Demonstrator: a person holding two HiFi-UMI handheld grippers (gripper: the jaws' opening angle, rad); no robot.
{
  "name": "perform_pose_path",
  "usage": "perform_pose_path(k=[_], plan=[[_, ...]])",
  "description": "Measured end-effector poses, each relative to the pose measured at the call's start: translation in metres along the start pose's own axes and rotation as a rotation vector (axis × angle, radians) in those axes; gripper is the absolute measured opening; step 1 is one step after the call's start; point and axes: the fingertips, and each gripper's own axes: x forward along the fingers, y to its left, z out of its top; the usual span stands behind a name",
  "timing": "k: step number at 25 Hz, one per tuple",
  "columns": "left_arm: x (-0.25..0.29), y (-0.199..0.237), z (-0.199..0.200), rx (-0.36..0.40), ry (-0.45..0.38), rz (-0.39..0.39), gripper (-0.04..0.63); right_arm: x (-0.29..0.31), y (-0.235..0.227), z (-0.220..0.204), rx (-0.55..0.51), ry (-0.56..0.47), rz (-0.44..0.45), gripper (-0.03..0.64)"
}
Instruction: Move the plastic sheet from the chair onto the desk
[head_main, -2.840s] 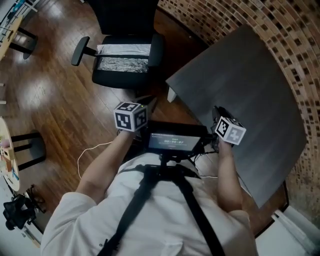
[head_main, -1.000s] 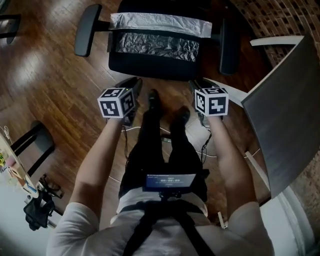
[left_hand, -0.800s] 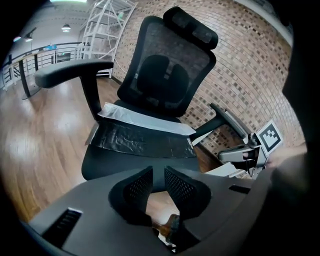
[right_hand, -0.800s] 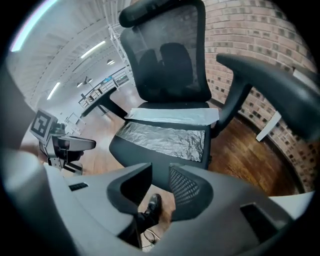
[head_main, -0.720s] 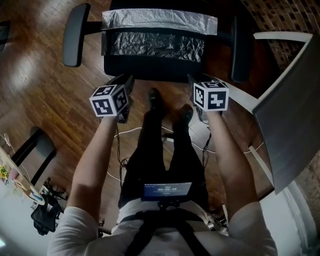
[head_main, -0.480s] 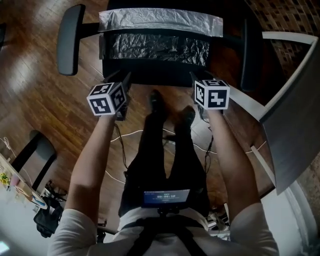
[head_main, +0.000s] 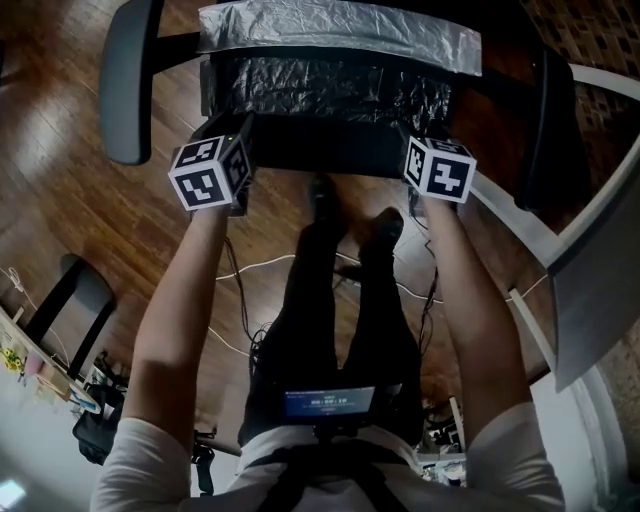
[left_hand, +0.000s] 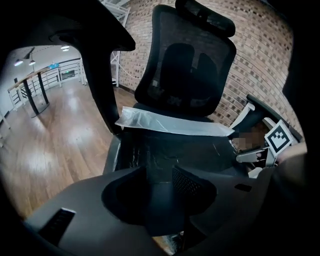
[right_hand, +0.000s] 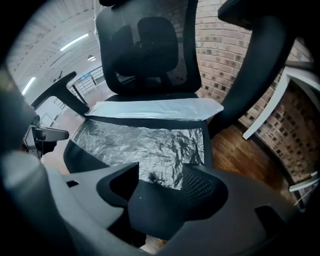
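It looked like an office: a black mesh swivel chair (left_hand: 186, 70) with headrest and armrests stood on glossy brown wood-plank flooring (head_main: 60, 220), a red-brick wall (left_hand: 252, 55) behind the chair, a grey flat-topped counter (head_main: 605, 300) just beside it.

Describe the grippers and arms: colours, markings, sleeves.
The left gripper and right gripper match: dark grey moulded bodies, two stubby black jaws, one faced with a gridded pad. Their jaws have just been opening, with nothing between them. Each carries a white cube printed with black square markers. The forearms are bare below short white sleeves.
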Motion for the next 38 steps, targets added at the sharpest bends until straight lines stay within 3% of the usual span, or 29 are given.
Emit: perform_pose_path(k=[7,14,16,18,24,38], plan=[[0.021,0.016,0.006,0.035,0.028,0.02,0.187,0.02,-0.013,0.004,0.005,0.014,-0.04,0.279],[0.039,0.017,-0.013,-0.005,0.085,0.025,0.182,0.022,-0.018,0.003,-0.057,0.018,-0.085,0.194],[0.041,0.017,-0.013,-0.036,0.084,0.022,0.134,0.022,-0.02,0.0,-0.07,0.024,-0.089,0.156],[0.044,0.014,-0.015,-0.072,0.092,0.006,0.031,0.021,-0.02,0.001,-0.08,0.019,-0.081,0.112],[0.042,0.007,-0.02,-0.042,0.11,-0.023,0.002,0.016,-0.015,0.0,-0.091,0.0,-0.066,0.012],[0.008,-0.026,-0.018,-0.053,0.055,-0.07,0.002,-0.025,-0.014,0.003,-0.102,-0.084,-0.013,0.003]])
